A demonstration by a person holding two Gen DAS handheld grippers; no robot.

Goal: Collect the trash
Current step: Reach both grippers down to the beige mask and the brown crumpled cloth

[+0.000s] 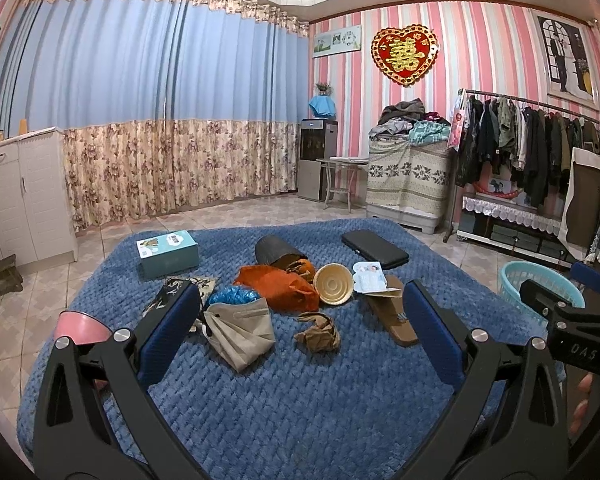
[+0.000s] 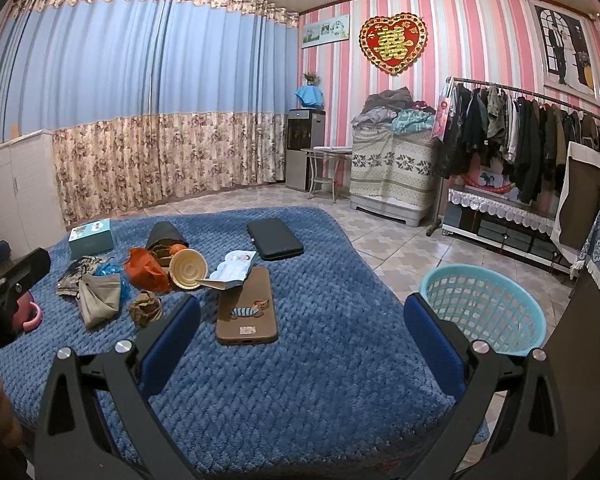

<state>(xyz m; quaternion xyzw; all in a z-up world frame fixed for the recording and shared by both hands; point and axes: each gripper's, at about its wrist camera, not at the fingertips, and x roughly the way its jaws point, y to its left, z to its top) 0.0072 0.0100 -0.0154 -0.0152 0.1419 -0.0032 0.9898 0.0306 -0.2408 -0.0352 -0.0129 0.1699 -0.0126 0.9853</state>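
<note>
Just ahead of spread left gripper — crumpled brown paper.

Blue curtains; pink striped wall (heart plaque); tiled floor; clothes rack.

blue quilted bed carrying a heap of things around a cream bowl tipped on its side. touching its left: orange bag, with a grey roll behind. left and nearer: crumpled brown paper, beige pouch, blue wrapper. far left behind: teal box. just right: open leaflet overlapping a brown phone case. behind right: black case.
</note>
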